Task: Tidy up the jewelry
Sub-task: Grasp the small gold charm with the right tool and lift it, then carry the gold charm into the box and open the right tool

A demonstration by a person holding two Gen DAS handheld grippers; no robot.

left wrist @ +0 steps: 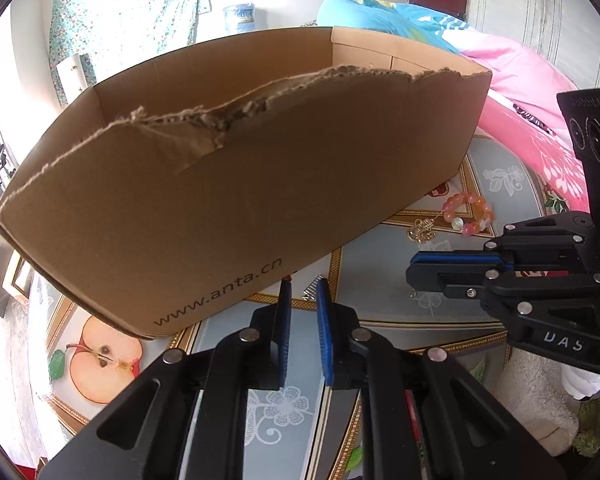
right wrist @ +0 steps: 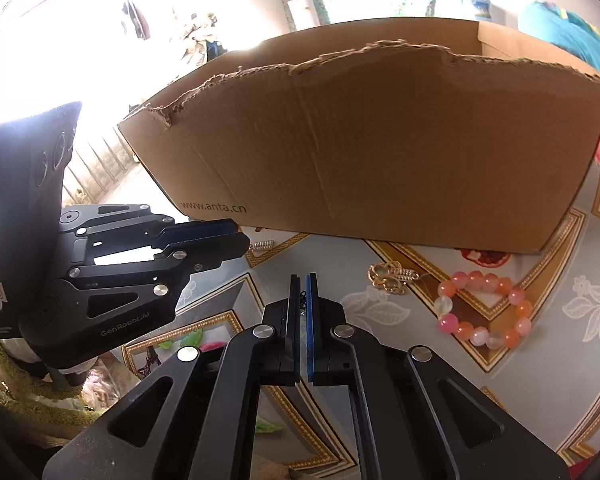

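A brown cardboard box with a torn rim stands on the table; it also shows in the right wrist view. A pink and orange bead bracelet and a gold earring lie in front of the box, and both show in the left wrist view, the bracelet and the earring. A small silver piece lies just ahead of my left gripper, whose jaws stand slightly apart. My right gripper is shut on a small dark chain.
The table has a patterned fruit-print cloth. Pink and blue bedding lies behind the box on the right. A fuzzy cloth sits under the right gripper. A silver piece lies by the box corner.
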